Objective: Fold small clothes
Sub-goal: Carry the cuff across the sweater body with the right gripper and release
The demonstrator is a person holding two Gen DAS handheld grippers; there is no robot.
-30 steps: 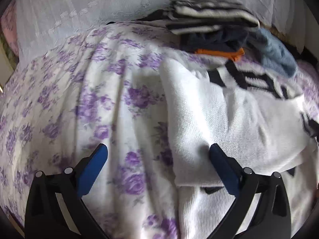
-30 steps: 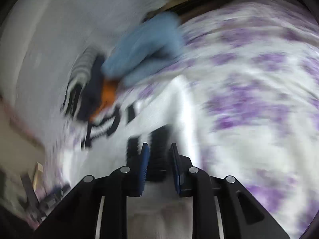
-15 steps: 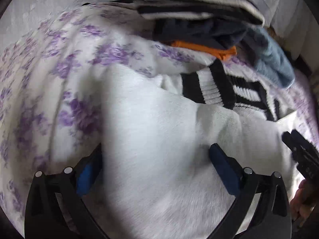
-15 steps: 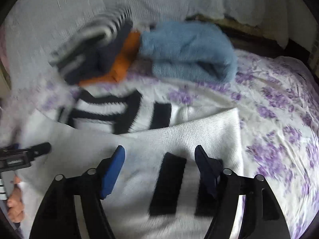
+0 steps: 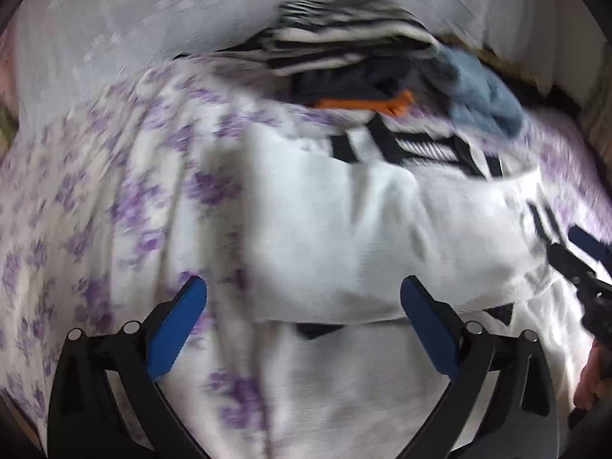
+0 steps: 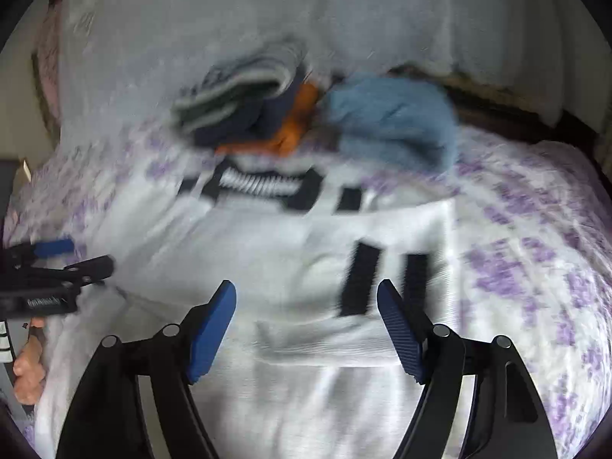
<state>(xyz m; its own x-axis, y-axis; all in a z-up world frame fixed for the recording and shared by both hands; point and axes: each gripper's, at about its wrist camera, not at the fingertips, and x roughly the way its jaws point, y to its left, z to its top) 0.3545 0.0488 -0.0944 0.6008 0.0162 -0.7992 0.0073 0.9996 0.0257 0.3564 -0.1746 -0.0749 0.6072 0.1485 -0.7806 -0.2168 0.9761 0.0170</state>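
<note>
My left gripper [image 5: 304, 325] gapes empty; my right gripper [image 6: 306, 329] is opening above the sweater [image 6: 267, 252], whose folded edge lies near; bedsheet [image 6: 535, 252] bare rightward.

Only one marking shows — small white print on the side of the left gripper [image 6: 57, 271], at the left edge of the right wrist view — too blurred to read.

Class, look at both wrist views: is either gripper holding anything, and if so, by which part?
Nothing is held. The left gripper is open, the right gripper is opening, both empty above the white sweater.
</note>
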